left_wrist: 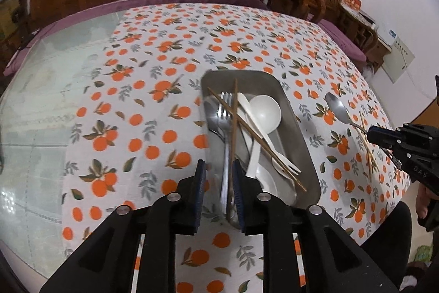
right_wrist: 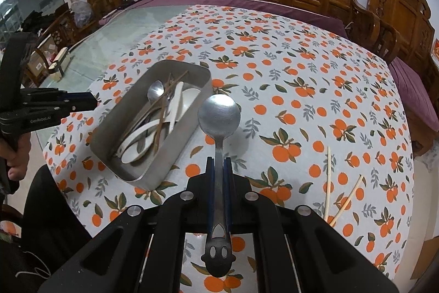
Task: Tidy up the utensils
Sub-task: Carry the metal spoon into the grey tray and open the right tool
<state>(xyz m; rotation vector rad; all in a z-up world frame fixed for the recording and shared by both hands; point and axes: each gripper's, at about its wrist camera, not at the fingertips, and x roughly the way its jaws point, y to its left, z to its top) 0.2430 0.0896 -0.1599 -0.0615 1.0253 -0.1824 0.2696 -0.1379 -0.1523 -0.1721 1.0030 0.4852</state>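
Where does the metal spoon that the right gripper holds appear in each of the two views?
Left wrist view: metal spoon at the right edge, its handle running into the right gripper.
Right wrist view: centre, bowl upward, handle between the pads.
Shared landmark: the metal tray, left of the spoon in both.

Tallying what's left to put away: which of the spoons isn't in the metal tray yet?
The metal spoon clamped by its handle in the right hand-held gripper, held beside the metal tray. The white spoons and another metal spoon already lie inside.
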